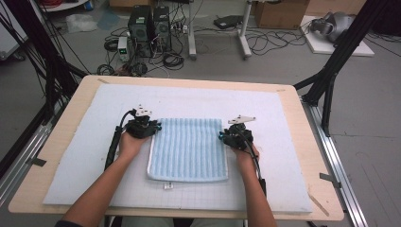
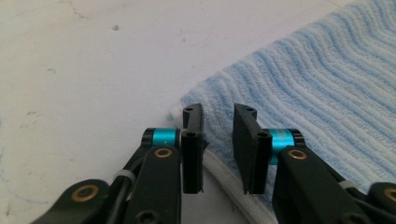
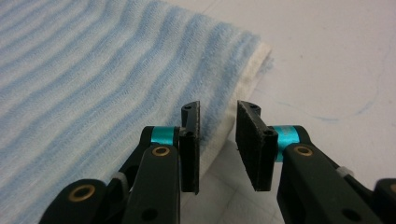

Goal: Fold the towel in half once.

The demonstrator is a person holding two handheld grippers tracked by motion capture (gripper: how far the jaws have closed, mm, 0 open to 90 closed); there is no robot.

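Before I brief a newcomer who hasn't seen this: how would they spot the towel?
Find the wooden table covered by a pale mat. In the mat's middle, between the two hand-held tongs, lies a square towel. Its light blue ribbed stripes and white hem set it apart from the plain mat.

Both forearms reach forward from the near edge, each hand wrapped around its gripper. The left gripper [image 1: 152,126] points forward and inward, jaws parted by a narrow gap. The right gripper [image 1: 223,137] mirrors it, jaws likewise slightly apart with nothing clamped between them.
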